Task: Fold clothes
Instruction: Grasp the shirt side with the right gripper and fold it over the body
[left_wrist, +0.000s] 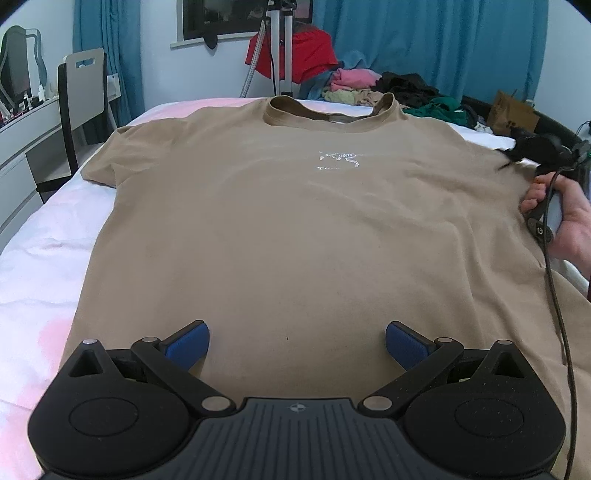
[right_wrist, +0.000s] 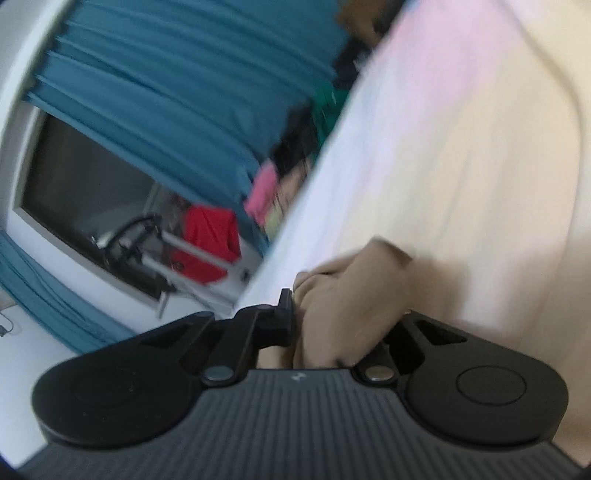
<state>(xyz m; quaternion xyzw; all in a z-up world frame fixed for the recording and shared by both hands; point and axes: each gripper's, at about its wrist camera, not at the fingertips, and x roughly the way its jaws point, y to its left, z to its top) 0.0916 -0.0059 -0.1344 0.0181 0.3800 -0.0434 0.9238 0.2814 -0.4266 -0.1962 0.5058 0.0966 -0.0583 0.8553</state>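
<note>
A tan T-shirt (left_wrist: 288, 229) lies flat, front up, on the bed, collar at the far end, with a small silver logo on the chest. My left gripper (left_wrist: 297, 341) is open with blue pads, just above the shirt's near hem. My right gripper (left_wrist: 511, 157) is at the shirt's right sleeve, held by a hand. In the blurred, tilted right wrist view the right gripper (right_wrist: 332, 314) is shut on a bunched fold of the tan shirt (right_wrist: 354, 291).
The bed has a white and pink sheet (left_wrist: 44, 251). A pile of clothes (left_wrist: 388, 92) lies at the far end, with a tripod (left_wrist: 280, 48), a red garment and blue curtains behind. A chair (left_wrist: 83, 92) and desk stand left. A black cable (left_wrist: 557, 302) trails over the shirt's right side.
</note>
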